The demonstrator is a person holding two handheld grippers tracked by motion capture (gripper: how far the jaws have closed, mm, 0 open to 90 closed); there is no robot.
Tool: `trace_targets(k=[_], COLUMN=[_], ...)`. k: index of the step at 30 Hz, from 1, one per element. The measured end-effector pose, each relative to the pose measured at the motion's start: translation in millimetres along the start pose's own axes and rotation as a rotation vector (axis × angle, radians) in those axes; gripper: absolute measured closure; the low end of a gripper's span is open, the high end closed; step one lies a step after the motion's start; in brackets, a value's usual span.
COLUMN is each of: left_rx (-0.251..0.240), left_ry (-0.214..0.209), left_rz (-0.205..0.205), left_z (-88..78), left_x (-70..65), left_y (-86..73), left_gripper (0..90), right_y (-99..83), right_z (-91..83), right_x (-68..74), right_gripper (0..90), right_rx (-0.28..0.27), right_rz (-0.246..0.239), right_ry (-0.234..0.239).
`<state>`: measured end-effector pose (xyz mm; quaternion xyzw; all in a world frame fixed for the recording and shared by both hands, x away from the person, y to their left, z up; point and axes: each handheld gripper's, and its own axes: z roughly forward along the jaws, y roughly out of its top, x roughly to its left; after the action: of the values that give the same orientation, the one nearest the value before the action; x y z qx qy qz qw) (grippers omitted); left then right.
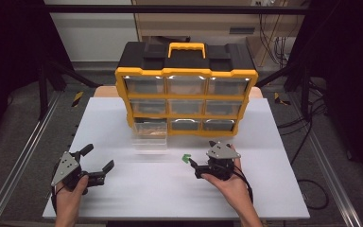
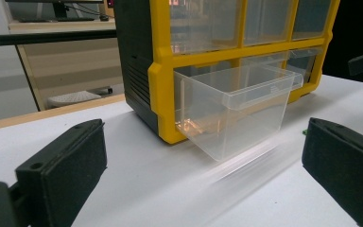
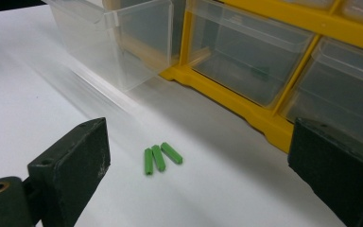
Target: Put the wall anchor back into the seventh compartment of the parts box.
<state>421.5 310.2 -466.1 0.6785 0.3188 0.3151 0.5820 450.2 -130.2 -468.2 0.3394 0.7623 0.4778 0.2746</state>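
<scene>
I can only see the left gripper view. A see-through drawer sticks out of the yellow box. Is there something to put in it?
Observer: Yes, three small green plastic sticks lie on the white table, just ahead of the right tool.
Operator: Is it holding them?
Observer: No, its jaws stand open; the sticks lie untouched.
Operator: How many drawers?
Observer: Nine in the yellow and black plastic organiser; only the bottom-left clear plastic drawer is pulled out.

Blk grippers [image 1: 96,163], grey tri plates [image 1: 64,167]
</scene>
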Motion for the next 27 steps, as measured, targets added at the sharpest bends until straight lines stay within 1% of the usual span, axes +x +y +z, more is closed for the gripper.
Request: trace_targets(k=[3, 5, 9, 12, 14, 17, 22, 25, 27], left_rx=[0.0, 0.001, 0.004, 0.002, 0.0, -0.002, -0.003, -0.002, -0.001], left_ry=[-0.001, -0.002, -0.004, -0.002, -0.001, 0.0, -0.002, -0.002, -0.002], left_rz=[-0.001, -0.001, 0.001, -0.001, -0.005, -0.009, -0.009, -0.01, -0.009], left_z=[0.3, 0.7, 0.8, 0.0, -0.1, 0.3, 0.5, 0.8, 0.8], left_x=[0.2, 0.1, -0.3, -0.2, 0.4, 1.2, 1.2, 1.3, 1.3], left_y=[-0.1, -0.2, -0.3, -0.2, -0.3, -0.5, -0.4, -0.5, -0.5], left_gripper=[0.4, 0.3, 0.3, 0.2, 0.3, 0.3, 0.2, 0.3, 0.3], right_y=[4.4, 6.2, 8.0, 9.2, 9.1, 8.4, 7.7, 6.1, 4.3], right_z=[5.5, 10.6, 22.8, 29.5, 33.0, 37.1, 43.0, 47.3, 50.3], right_x=[-1.3, -3.0, -9.2, -12.1, -12.6, -12.5, -13.2, -14.8, -15.7], right_gripper=[10.1, 12.0, 14.9, 17.7, 19.0, 25.4, 39.1, 47.8, 52.1], right_rx=[0.015, 0.039, 0.069, 0.088, 0.099, 0.113, 0.147, 0.177, 0.187], right_rz=[0.007, 0.009, 0.04, 0.047, 0.044, 0.042, 0.039, 0.051, 0.059], right_ry=[0.004, -0.001, -0.003, -0.01, -0.006, 0.001, 0.01, 0.011, 0.026])
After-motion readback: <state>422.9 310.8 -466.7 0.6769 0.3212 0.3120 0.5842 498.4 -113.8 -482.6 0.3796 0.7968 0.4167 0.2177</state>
